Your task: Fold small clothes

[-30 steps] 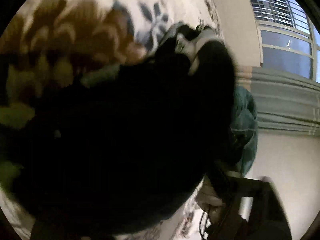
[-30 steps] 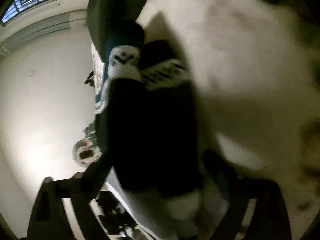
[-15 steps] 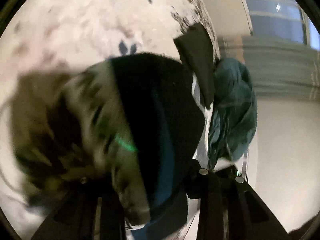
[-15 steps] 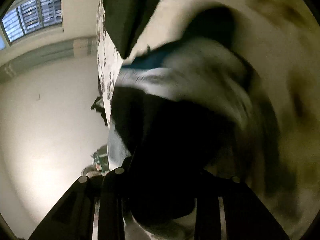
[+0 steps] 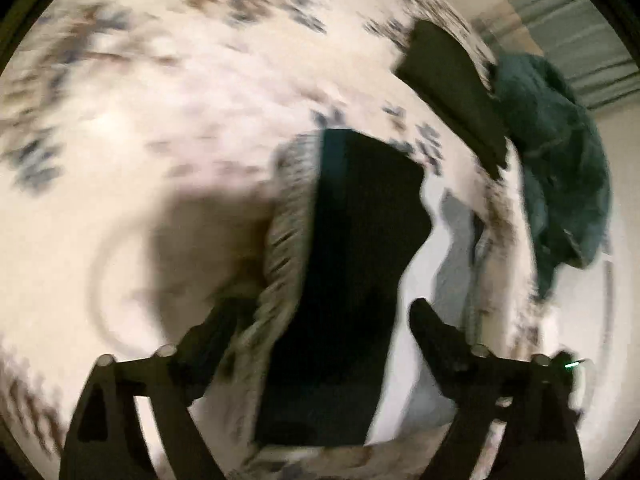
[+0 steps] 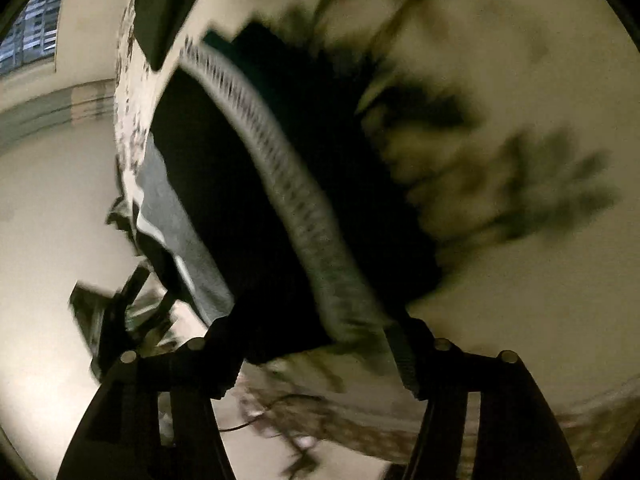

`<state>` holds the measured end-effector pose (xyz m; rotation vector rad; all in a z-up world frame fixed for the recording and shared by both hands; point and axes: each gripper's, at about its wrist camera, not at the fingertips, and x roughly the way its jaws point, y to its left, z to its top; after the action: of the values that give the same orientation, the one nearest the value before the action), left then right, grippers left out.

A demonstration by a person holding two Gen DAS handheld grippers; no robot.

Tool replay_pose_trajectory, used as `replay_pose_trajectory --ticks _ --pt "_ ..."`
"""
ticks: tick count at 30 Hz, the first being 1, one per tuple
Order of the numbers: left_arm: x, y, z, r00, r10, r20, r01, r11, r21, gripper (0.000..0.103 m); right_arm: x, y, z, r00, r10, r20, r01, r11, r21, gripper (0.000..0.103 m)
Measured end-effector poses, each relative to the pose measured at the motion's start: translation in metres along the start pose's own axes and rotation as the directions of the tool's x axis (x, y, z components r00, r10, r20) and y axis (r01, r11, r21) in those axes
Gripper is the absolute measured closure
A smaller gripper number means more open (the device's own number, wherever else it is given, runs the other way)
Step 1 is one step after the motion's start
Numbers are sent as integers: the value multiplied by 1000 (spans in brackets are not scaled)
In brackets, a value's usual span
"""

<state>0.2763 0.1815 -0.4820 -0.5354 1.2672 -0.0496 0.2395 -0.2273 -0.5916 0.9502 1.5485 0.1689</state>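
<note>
A small black garment (image 5: 352, 264) with a grey patterned waistband (image 5: 286, 240) lies on the floral bedsheet (image 5: 180, 120). My left gripper (image 5: 320, 320) is open, its fingers spread on either side of the garment's near end. In the right wrist view the same black garment (image 6: 240, 216) and its waistband (image 6: 288, 196) lie between the spread fingers of my open right gripper (image 6: 316, 340). Both views are blurred by motion.
A folded dark garment (image 5: 452, 92) lies further along the bed and also shows in the right wrist view (image 6: 160, 12). A teal cloth heap (image 5: 560, 160) hangs at the bed's edge. A grey cloth (image 5: 456, 248) lies beside the black garment. A window (image 6: 32, 36) is behind.
Both grippers have opened and let go of the black garment, which now lies flat on the sheet. Both have drawn back from it.
</note>
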Motion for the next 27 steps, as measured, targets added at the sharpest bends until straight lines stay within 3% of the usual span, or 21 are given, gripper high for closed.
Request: replay_pose_trajectory --ticks 3,5,7,9,11,13,14,15,16,17,18,21,24,27 --pt "-5 31 -38 981 186 52 -184 982 -41 9 -40 -2 28 995 -55 78 59 997 -48 33" --pt "10 56 -59 961 276 9 -275 957 -89 9 -47 8 55 993 -57 100 66 994 -84 33" --pt "25 81 -76 953 302 -27 -302 941 -155 9 -35 28 88 992 -32 118 51 986 -161 33" --pt "33 90 -82 958 284 -20 -283 943 -174 9 -20 51 112 990 -36 135 68 969 -236 33" --pt "40 91 -80 963 269 -16 -268 950 -162 0 5 75 142 994 -21 110 51 959 -277 33" --pt "54 90 -73 946 318 -58 -323 935 -146 0 22 105 162 997 38 69 -14 948 -318 33" --pt "59 89 -69 935 345 -77 -353 926 -131 0 32 121 170 997 44 62 -21 942 -336 36" --pt "62 87 -67 926 367 -91 -376 918 -121 0 37 136 170 995 38 89 -3 932 -363 47" --pt "65 86 -64 916 386 -108 -397 910 -115 0 32 146 168 990 40 139 21 912 -409 92" --pt "67 87 -60 912 390 -125 -404 907 -117 0 26 154 165 981 0 192 85 896 -436 100" --pt "68 88 -57 911 387 -144 -405 906 -122 0 21 161 162 965 -39 258 153 886 -438 100" --pt "60 93 -48 920 359 -161 -383 908 -166 0 -5 153 161 943 -43 329 174 908 -380 100" --pt "36 91 -31 940 330 -90 -342 917 -207 0 -21 149 166 925 -50 377 192 917 -350 100" --pt "14 83 -11 953 301 -13 -297 931 -212 0 -28 150 178 920 -71 385 218 910 -352 101"
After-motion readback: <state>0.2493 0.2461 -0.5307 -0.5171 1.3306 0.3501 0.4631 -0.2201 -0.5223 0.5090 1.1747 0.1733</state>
